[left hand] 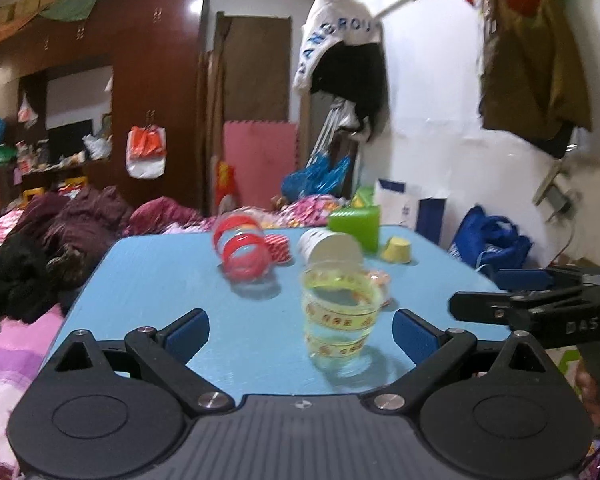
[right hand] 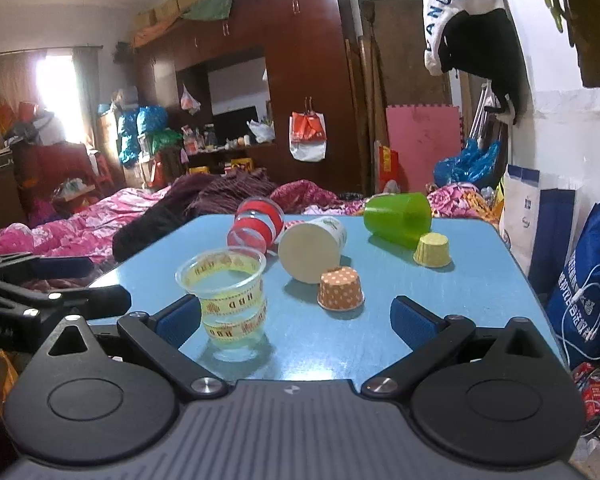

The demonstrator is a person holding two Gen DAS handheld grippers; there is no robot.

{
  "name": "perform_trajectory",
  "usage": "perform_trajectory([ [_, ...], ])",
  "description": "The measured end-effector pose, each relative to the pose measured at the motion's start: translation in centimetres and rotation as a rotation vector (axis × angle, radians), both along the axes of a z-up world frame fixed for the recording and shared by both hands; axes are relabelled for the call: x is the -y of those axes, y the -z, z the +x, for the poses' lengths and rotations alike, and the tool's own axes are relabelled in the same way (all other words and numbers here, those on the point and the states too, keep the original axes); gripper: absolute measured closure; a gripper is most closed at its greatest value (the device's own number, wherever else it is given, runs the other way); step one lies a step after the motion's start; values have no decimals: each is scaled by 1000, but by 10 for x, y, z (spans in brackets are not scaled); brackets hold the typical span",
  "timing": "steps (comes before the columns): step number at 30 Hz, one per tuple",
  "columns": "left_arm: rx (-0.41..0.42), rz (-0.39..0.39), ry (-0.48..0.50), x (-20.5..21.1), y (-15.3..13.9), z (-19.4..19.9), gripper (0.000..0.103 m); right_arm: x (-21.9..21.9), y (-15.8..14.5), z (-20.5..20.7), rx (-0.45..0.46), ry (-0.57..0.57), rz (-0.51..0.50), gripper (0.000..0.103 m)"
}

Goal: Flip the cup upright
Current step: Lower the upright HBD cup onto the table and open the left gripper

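Note:
A clear plastic cup with yellow bands stands upright on the blue table. My left gripper is open, the cup between its fingers nearer the right one, untouched. My right gripper is open; its left finger is close beside the cup. A clear cup with red bands, a white paper cup and a green cup lie on their sides.
A yellow cupcake liner and an orange dotted one sit upside down on the table. A bed with pink bedding lies to the left. A blue bag stands at the right by the white wall.

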State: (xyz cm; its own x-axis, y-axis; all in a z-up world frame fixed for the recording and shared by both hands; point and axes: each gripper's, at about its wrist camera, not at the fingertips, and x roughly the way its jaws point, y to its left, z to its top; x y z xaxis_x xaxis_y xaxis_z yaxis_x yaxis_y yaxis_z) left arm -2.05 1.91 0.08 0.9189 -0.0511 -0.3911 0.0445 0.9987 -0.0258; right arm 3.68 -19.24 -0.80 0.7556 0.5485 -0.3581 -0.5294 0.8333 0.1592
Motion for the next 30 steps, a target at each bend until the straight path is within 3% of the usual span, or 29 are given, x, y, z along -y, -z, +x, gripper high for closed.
perform_trajectory([
  [30,-32,51,-29,7,4,-1,3,8,1,-7,-8,-13,2,1],
])
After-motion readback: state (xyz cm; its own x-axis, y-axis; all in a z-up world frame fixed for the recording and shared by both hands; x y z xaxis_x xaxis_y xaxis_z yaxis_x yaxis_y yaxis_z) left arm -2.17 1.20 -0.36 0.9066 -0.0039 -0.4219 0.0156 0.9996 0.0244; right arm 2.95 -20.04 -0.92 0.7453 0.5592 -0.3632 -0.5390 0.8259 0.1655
